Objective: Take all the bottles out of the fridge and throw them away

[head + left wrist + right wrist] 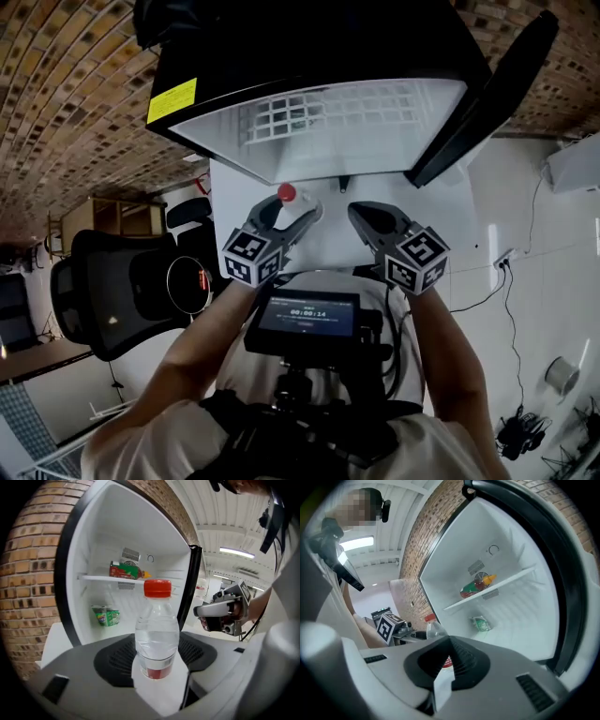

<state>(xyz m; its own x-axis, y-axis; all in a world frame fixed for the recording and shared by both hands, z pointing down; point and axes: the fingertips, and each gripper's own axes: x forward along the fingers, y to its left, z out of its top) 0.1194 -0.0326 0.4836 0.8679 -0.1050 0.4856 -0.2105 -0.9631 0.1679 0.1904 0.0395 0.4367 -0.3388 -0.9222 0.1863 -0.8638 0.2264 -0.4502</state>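
Nearest to us, a small screen (307, 314) on the chest rig shows a row of digits. Our left forearm (202, 342) and right forearm (455, 352) both reach forward, side by side, and each gripper tips slightly downward toward the fridge (375, 141). The left gripper (298, 204) is clamped on the one bottle (157, 630) out here. It is clear plastic with water inside, upright between the jaws, with a red cap (157, 588) and a red label band (157, 671) low down whose print we cannot read. The bottle is outside the fridge, in front of its opening. The right gripper (364, 214) sits just beside it, jaws pressed together on themselves. We count two marker cubes (251, 258), one per gripper, each with black-and-white squares.

Beyond them the fridge stands on a white table (441, 202), its door (487, 94) swung wide. A yellow sticker (172, 100) on its top edge carries print too small to read. Inside there is one shelf (96, 578). On it lies one red item (125, 570) with green and yellow, perhaps a sauce bottle, though the view is too small to be sure. Below sits one green packet (107, 616).
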